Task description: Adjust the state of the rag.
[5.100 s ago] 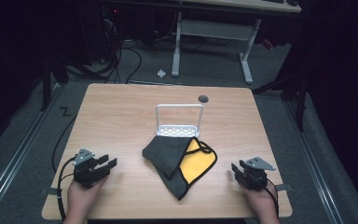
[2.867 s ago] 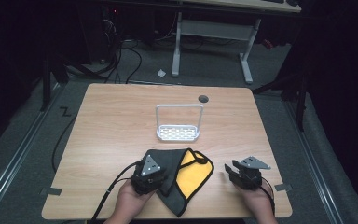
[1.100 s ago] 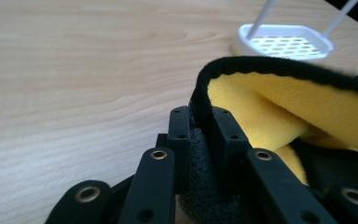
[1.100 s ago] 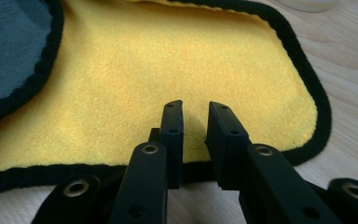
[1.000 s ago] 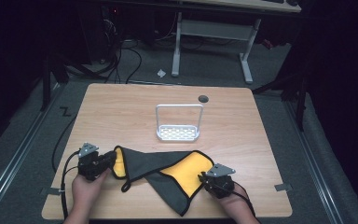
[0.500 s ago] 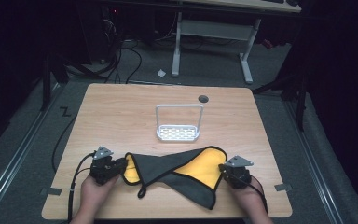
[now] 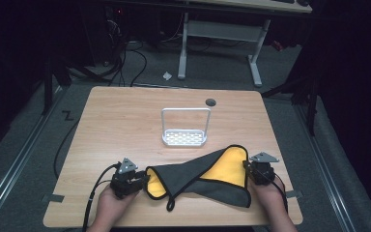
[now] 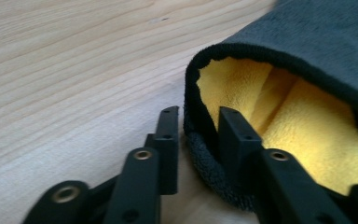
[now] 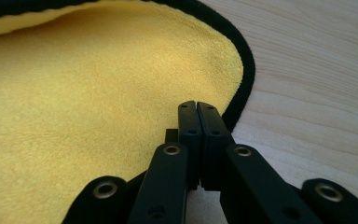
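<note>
A cloth [image 7: 207,180], dark grey outside and yellow inside, lies partly folded across the near half of the wooden table [image 7: 125,116]. My left gripper [image 7: 142,181] is at its left end. In the left gripper view the cloth's rolled black hem [image 8: 200,140] sits between the left gripper [image 8: 198,114] jaws, which have just been opening and stand apart, one jaw over the yellow lining [image 8: 307,126]. My right gripper [image 7: 246,169] is at the cloth's right corner. In the right gripper view the right gripper [image 9: 196,105] jaws are pressed together on the black-edged yellow corner [image 9: 98,84].
A white wire rack [image 7: 185,137] with a tall handle stands mid-table just beyond the cloth. A round cable hole [image 7: 210,102] lies near the far edge. Cables trail off the near left. A desk frame [image 7: 217,34] stands on the floor behind.
Both hands have moved right. The right gripper has drawn the cloth's corner rightward, stretching the cloth out. The left gripper's jaws now stand wider apart at the left hem.
</note>
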{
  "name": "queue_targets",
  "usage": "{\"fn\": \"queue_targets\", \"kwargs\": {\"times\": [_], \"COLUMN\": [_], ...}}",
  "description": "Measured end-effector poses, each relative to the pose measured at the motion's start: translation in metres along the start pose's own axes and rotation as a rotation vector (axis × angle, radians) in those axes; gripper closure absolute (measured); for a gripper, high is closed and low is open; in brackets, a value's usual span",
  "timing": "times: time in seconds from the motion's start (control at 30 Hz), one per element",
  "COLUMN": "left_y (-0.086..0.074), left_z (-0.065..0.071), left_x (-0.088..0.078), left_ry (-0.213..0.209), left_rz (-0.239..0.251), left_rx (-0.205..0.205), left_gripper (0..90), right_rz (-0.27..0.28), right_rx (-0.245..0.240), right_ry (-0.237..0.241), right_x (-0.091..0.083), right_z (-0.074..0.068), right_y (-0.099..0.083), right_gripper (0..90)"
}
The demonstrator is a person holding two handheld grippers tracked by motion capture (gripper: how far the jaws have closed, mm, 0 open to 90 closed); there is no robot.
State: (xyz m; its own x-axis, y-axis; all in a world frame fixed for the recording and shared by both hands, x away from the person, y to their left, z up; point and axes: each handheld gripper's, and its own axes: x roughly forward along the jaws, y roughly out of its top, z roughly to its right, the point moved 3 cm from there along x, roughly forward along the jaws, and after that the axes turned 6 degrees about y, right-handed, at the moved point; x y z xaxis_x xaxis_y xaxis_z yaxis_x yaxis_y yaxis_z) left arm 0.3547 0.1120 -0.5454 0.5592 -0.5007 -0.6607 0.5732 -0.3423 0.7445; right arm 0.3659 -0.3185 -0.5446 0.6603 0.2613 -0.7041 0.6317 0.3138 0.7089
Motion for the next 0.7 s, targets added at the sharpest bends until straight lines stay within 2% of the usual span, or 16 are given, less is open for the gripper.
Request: {"fn": "queue_targets", "kwargs": {"times": [0.1,0.17,0.27,0.33,0.43,0.5,0.53,0.57,0.67,0.7], "left_y": [0.002,0.005,0.005,0.003,0.002,0.003,0.003,0.004,0.005,0.007], "left_z": [0.005,0.012,0.015,0.019,0.023,0.034,0.034,0.042,0.049,0.054], "left_x": [-0.006,-0.016,-0.023,-0.030,-0.033,-0.035,-0.035,-0.034,-0.032,-0.030], "left_ry": [0.009,0.033,0.038,0.018,0.009,-0.019,-0.019,-0.044,-0.045,-0.057], "left_rz": [0.023,0.065,0.082,0.096,0.102,0.112,0.112,0.112,0.111,0.112], "left_rx": [0.002,0.006,0.001,-0.021,-0.017,0.010,0.010,0.030,0.048,0.056], "left_gripper": [63.0,62.2,61.5,61.2,61.2,60.7,60.4,60.0,58.3,57.1], "right_rz": [0.013,0.043,0.064,0.071,0.069,0.070,0.070,0.075,0.080,0.084], "right_rx": [-0.010,-0.009,-0.003,-0.005,-0.010,-0.014,-0.014,-0.024,-0.036,-0.048], "right_ry": [0.003,0.011,0.022,0.029,0.034,0.038,0.038,0.043,0.051,0.052], "right_x": [-0.006,-0.016,-0.023,-0.026,-0.028,-0.029,-0.029,-0.030,-0.033,-0.035], "right_z": [-0.003,-0.008,-0.010,-0.012,-0.014,-0.018,-0.018,-0.021,-0.027,-0.030], "right_y": [0.000,0.000,0.000,-0.001,-0.001,0.000,0.000,0.001,0.002,0.002], "right_gripper": [90.0,89.9,89.9,89.6,88.8,88.7,88.7,88.6,88.3,88.0]}}
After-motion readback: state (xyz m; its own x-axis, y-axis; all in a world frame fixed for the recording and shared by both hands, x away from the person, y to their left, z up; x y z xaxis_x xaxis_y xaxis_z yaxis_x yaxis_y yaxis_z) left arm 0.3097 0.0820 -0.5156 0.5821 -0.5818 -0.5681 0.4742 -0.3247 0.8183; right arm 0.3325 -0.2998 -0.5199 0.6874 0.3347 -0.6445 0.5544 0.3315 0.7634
